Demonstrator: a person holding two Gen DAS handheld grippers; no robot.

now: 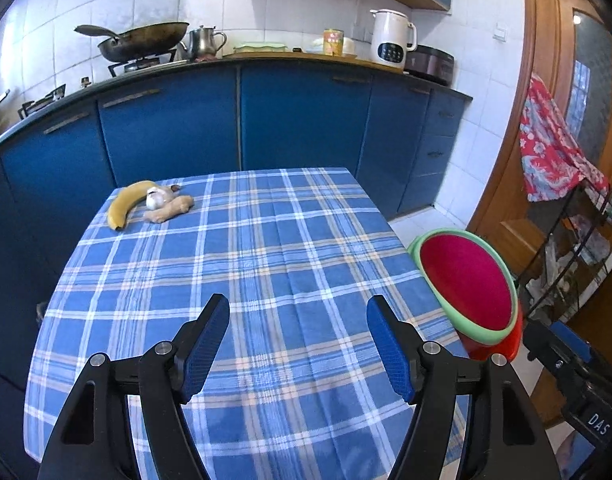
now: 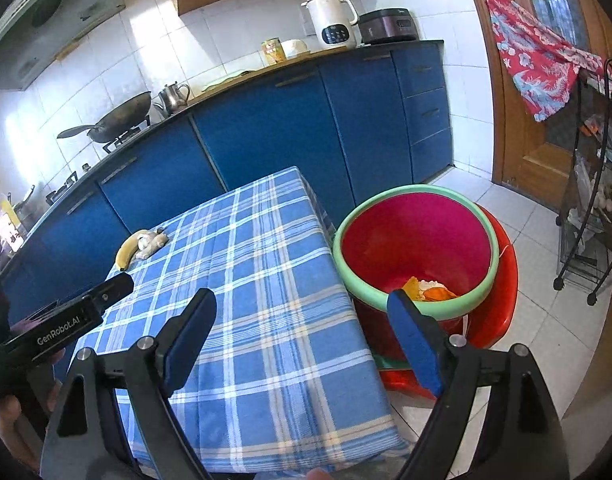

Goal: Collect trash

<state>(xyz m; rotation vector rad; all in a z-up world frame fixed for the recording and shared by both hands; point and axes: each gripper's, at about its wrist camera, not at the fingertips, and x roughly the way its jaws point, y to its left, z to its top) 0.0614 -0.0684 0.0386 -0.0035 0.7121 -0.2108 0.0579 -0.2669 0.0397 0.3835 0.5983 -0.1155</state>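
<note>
"GenRobot.AI" is printed in white on the black body of the left claw (image 2: pixel 86 312), seen at nine o'clock in the right wrist view, with part of a hand (image 2: pixel 10 420) below it. "DAS" is read on a black device (image 1: pixel 597 424) at four o'clock in the left wrist view. A printed label is carried by a yellow can (image 1: pixel 332 42) on the far kitchen worktop, but its writing is too small to be made out.

The left claw (image 1: pixel 298 340) is held wide apart over the counter (image 1: pixel 266 260), which is covered by a blue plaid cloth; nothing is gripped between its blue pads. The right claw (image 2: pixel 302 340) is likewise spread wide and empty, one finger over the cloth, the other over the rim of the bin (image 2: pixel 417 256).

The bin, red inside with a green rim, stands on the floor just beside the counter's edge, at three o'clock in the left wrist view. Trash (image 2: pixel 427 290), orange and pale, perhaps peel, lies at its bottom.

At ten o'clock on the counter, a banana (image 1: pixel 124 204), a garlic bulb (image 1: pixel 156 199) and a piece of ginger (image 1: pixel 170 209) are grouped close together. A wok (image 1: pixel 142 42), a metal teapot (image 1: pixel 204 42) and a white kettle (image 1: pixel 391 38) are set on the worktop above blue cabinets. A red patterned cloth (image 1: pixel 553 148) is draped over a wire rack (image 2: pixel 585 200) at two o'clock.
</note>
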